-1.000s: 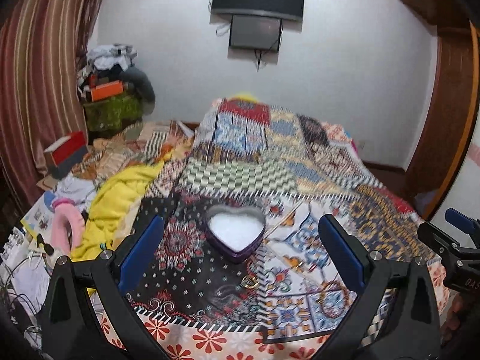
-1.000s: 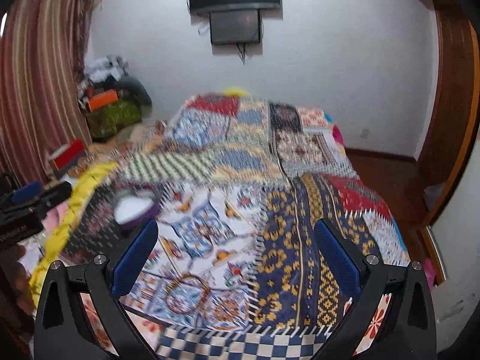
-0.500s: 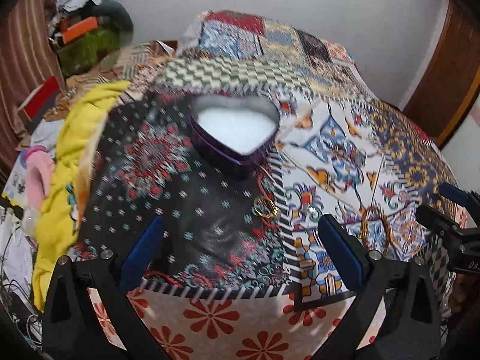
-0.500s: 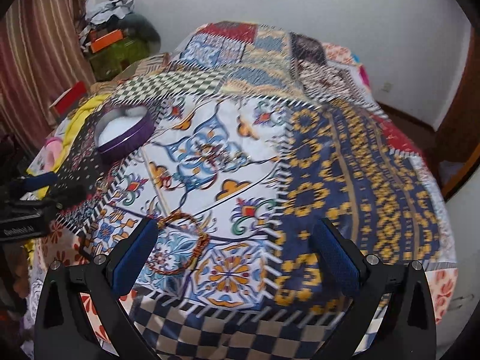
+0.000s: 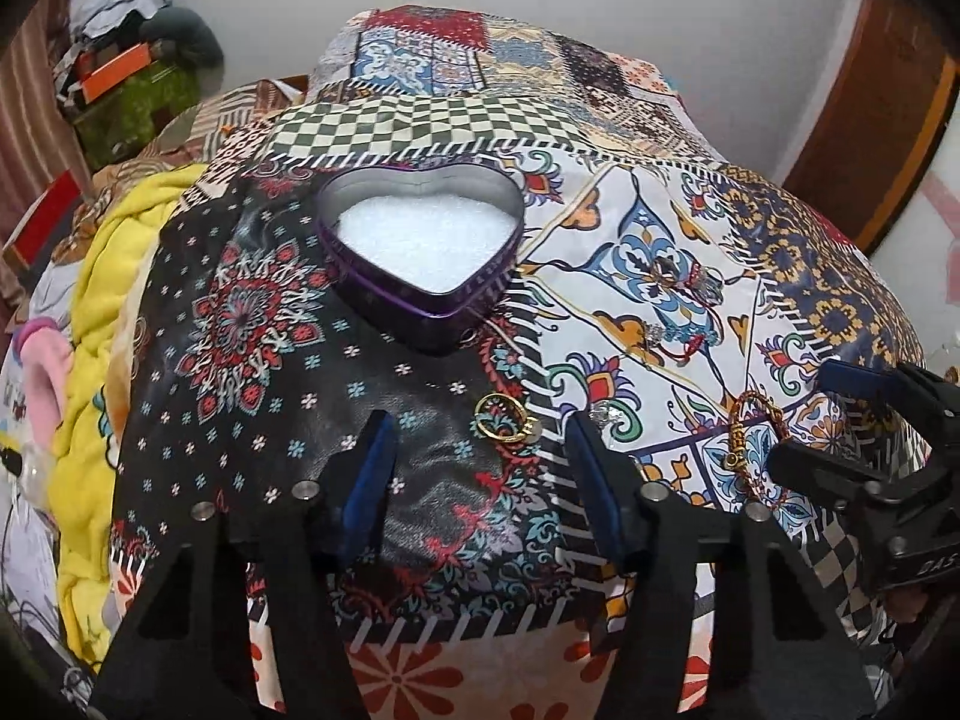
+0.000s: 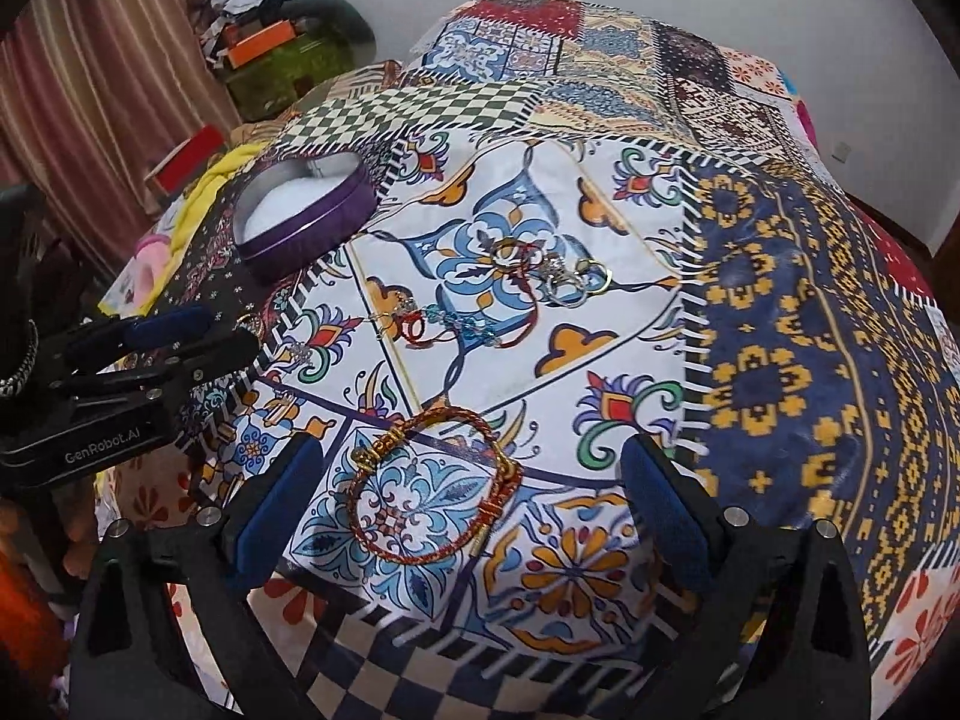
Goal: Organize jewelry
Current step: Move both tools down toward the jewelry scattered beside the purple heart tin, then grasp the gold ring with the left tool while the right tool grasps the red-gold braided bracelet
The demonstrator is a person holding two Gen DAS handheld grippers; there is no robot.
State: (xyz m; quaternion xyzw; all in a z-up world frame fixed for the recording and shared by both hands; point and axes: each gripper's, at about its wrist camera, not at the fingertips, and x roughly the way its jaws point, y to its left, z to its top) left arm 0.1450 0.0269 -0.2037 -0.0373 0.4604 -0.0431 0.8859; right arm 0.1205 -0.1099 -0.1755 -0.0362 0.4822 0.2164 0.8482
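On the patchwork bedspread [image 6: 780,312], the purple heart-shaped tin [image 5: 420,252] sits lidless — only white foam lining inside. The left gripper [image 5: 480,462] hovers spread around gold earrings [image 5: 504,417]; the right gripper [image 6: 468,504], wide open, flanks a red-and-gold braided bracelet [image 6: 432,480].

Even, soft indoor light, sharp focus
Both fisheye views bow strongly toward dark vignetted corners; faint sheen on the bedspread [image 5: 420,468] between the fingers.
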